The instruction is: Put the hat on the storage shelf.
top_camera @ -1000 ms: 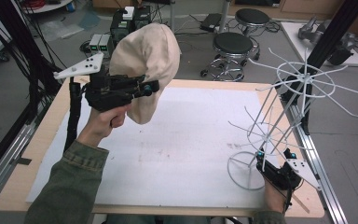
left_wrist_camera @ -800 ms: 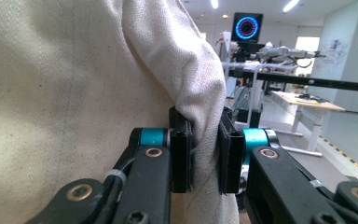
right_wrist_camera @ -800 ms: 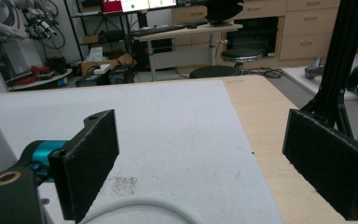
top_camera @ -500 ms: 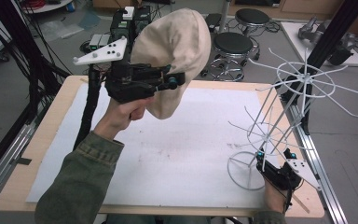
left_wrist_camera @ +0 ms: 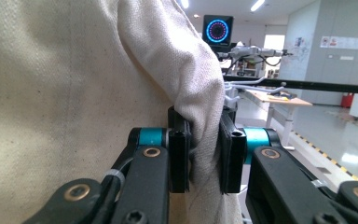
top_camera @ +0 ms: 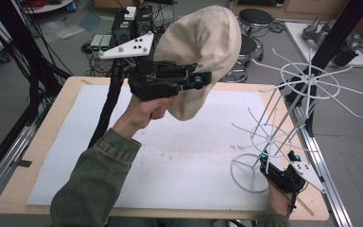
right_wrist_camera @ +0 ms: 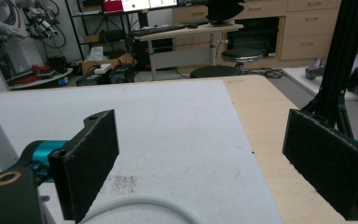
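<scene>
Pinching the beige hat aloft, left tool; right tool spread.

We find no legible text, brand or number. The wall notices in the left gripper view are too small and blurred to read.

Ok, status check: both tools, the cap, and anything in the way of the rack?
Left tool shut on beige cap, held high over the table. Right tool open at white wire rack's base ring. Nothing between cap and rack.
</scene>
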`<state>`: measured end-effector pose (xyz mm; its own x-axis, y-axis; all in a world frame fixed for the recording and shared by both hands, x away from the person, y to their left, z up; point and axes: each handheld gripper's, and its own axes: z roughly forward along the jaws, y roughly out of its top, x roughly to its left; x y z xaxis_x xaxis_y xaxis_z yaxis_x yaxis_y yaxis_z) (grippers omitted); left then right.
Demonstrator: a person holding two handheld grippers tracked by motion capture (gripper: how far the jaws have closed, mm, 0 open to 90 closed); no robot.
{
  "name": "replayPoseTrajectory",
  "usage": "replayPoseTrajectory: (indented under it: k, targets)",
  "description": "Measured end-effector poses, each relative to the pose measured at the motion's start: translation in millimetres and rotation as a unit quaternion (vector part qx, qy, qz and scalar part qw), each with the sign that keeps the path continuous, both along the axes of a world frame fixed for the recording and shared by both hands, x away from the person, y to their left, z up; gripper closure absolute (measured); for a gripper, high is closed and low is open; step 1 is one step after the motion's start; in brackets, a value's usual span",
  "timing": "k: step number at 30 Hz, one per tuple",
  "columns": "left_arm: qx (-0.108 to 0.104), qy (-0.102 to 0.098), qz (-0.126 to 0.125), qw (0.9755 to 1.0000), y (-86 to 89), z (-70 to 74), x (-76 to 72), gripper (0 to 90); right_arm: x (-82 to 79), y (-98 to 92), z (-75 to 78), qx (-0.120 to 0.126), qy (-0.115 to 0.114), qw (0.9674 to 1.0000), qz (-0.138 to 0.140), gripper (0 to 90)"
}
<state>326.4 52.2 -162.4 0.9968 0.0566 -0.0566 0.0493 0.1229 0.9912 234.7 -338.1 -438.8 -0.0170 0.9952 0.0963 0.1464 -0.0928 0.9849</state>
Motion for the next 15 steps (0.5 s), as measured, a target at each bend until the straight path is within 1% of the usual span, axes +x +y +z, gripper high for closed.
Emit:
replayPoseTrajectory:
  k: [3, 5, 6, 7, 10, 11, 12, 13, 15]
  targets:
    - [-0.001, -0.004, -0.006, 1.0, -5.2, 3.3, -1.8, 77.4, 0.0, 0.0, 0.1, 0.0, 0.0, 1.0, 0.0, 9.4]
    - [0.003, -0.008, -0.01, 0.9999, -8.7, 7.3, -4.0, 77.2, -0.2, 0.4, 0.3, 0.005, -0.003, 1.0, 0.0, 9.4]
    - [0.004, -0.009, -0.015, 0.9998, -12.2, 12.7, -5.6, 77.2, -0.9, -0.2, 0.5, 0.004, -0.002, 1.0, 0.002, 9.4]
    - [0.004, -0.009, -0.015, 0.9998, -12.2, 12.7, -5.6, 77.2, -1.1, -0.3, 0.6, 0.004, -0.002, 1.0, 0.002, 9.4]
    - [0.007, -0.014, -0.027, 0.9995, -21.3, 24.2, -9.7, 77.0, -0.8, 0.1, 0.3, 0.006, -0.004, 1.0, 0.001, 9.4]
    - [0.007, -0.014, -0.027, 0.9995, -21.3, 24.2, -9.7, 77.0, -0.8, 0.1, 0.3, 0.006, -0.004, 1.0, 0.001, 9.4]
    - [0.004, -0.015, -0.033, 0.9993, -27.2, 29.9, -12.2, 76.8, -0.6, 0.0, 0.3, 0.005, -0.002, 1.0, 0.001, 9.4]
    - [0.004, -0.015, -0.033, 0.9993, -27.2, 29.9, -12.2, 76.7, -0.4, 0.0, 0.2, 0.005, -0.003, 1.0, 0.001, 9.4]
    - [0.008, -0.016, -0.042, 0.999, -34.2, 35.3, -14.6, 76.7, -0.6, 0.1, 0.3, 0.003, -0.003, 1.0, 0.0, 9.4]
